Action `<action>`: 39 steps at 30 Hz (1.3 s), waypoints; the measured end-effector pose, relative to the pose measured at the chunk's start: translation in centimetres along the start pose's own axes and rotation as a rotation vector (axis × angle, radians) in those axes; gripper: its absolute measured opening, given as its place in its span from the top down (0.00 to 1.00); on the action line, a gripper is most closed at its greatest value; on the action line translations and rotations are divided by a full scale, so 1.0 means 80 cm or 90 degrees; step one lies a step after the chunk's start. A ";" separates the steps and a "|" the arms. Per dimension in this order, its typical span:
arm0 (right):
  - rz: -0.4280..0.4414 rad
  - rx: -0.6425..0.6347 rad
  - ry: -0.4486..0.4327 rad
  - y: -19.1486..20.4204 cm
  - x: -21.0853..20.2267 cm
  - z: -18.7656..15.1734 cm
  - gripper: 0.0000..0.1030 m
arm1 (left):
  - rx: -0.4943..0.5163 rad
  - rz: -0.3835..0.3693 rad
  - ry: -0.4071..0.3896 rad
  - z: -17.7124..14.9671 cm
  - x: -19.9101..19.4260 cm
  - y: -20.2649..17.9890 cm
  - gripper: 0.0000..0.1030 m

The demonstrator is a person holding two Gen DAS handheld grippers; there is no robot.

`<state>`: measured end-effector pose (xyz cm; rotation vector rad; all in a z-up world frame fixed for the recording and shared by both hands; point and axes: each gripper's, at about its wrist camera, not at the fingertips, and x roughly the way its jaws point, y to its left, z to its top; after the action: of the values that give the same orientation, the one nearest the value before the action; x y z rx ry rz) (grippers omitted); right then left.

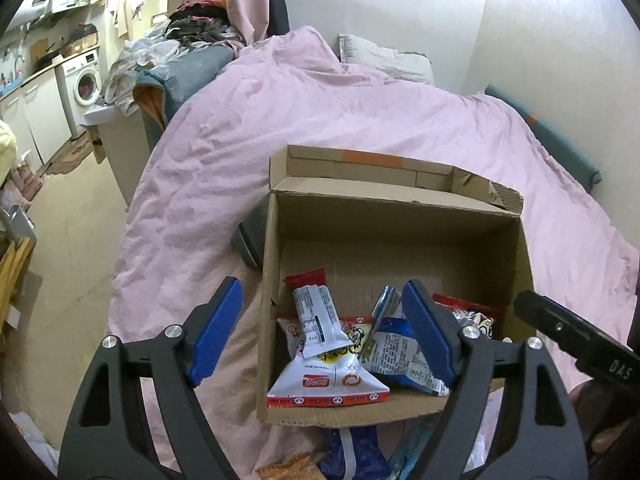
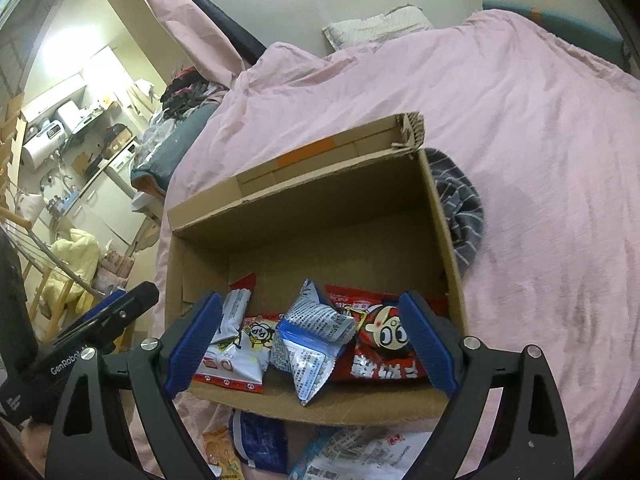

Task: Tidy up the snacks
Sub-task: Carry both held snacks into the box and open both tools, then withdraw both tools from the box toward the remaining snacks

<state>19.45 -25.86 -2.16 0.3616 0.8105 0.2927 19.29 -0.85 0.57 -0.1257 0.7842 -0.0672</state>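
An open cardboard box [image 1: 400, 196] stands on a pink duvet. In it lie a white packet with a red edge [image 1: 328, 380], a blue and white packet [image 1: 400, 352] and a red packet [image 1: 472, 312]. My left gripper [image 1: 324, 336] hovers open over the box's near left corner, with nothing between its blue pads. My right gripper [image 2: 312, 342] is open above the box's [image 2: 300, 184] near edge, also holding nothing. The red packet [image 2: 384, 340] shows a cartoon face. More loose packets, one blue [image 2: 260, 436] and one orange [image 2: 220, 452], lie on the duvet in front of the box.
A grey striped cloth [image 2: 460, 208] is tucked against the box's right side. Pink duvet [image 1: 360, 112] covers the bed, with a pillow [image 1: 384, 58] at the wall. Left of the bed are a clothes pile [image 1: 192, 28], floor and a washing machine [image 1: 86, 80].
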 end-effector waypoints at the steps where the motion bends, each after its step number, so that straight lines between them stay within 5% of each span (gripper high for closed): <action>1: -0.001 0.000 -0.002 0.000 -0.004 0.000 0.10 | -0.002 -0.001 0.000 0.000 -0.001 0.001 0.21; 7: 0.005 0.004 -0.013 0.001 -0.034 -0.006 0.08 | -0.006 0.000 -0.011 -0.003 -0.023 0.007 0.12; 39: -0.003 0.043 0.035 -0.021 -0.115 -0.084 0.06 | 0.014 0.023 0.079 -0.103 -0.086 0.027 0.12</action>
<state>8.59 -29.63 -1.15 0.4158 0.8763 0.2726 8.68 1.27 -0.69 -0.0871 0.9098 -0.0490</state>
